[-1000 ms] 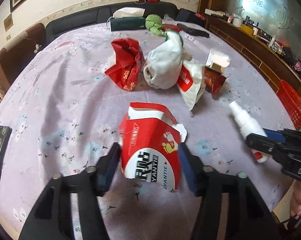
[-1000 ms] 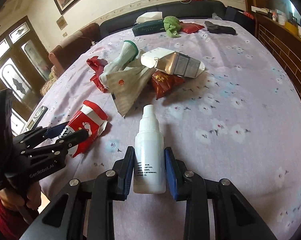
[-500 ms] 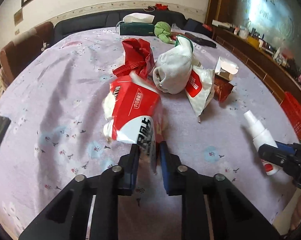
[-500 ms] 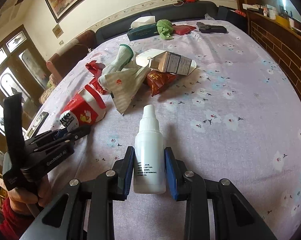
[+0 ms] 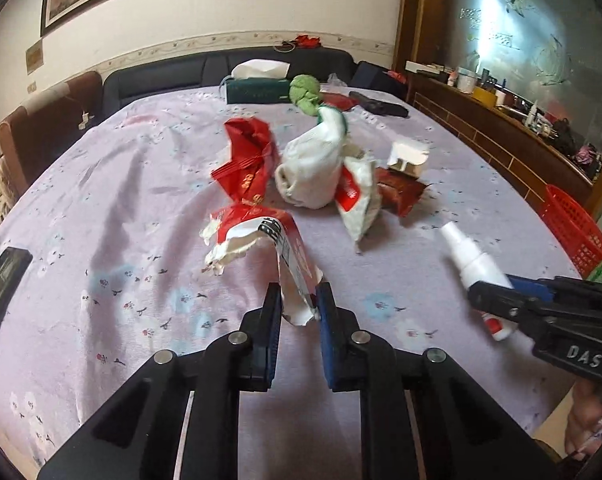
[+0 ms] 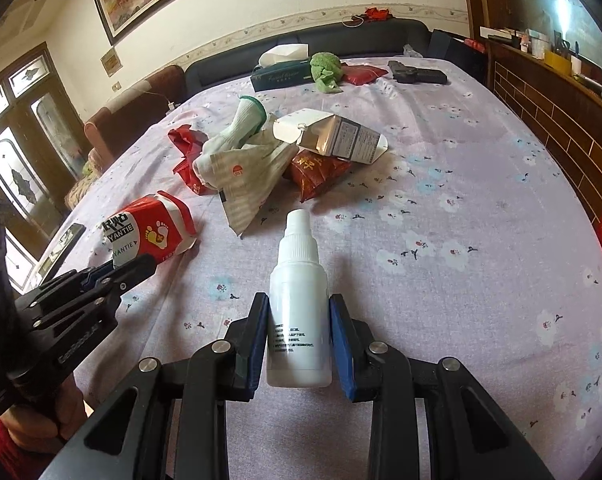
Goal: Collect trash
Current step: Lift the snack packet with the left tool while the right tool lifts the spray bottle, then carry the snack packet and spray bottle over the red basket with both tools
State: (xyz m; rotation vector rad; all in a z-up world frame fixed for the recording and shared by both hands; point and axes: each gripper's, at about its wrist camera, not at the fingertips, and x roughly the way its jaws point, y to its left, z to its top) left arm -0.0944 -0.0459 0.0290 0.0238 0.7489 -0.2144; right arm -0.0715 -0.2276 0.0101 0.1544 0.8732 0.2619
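My left gripper is shut on a crumpled red and white wrapper and holds it just above the lilac tablecloth; it also shows in the right wrist view. My right gripper is shut on a white plastic bottle, also seen at the right of the left wrist view. A pile of trash lies mid-table: a red wrapper, a white sock, a white and red bag, a brown snack bag and a small carton.
A red basket stands off the table's right edge. A tissue box, a green cloth and a dark object lie at the far end. A dark phone lies at the left edge.
My left gripper closed on the red and white wrapper and lifted it, and the wrapper crumpled and turned. My right gripper kept its hold on the bottle.
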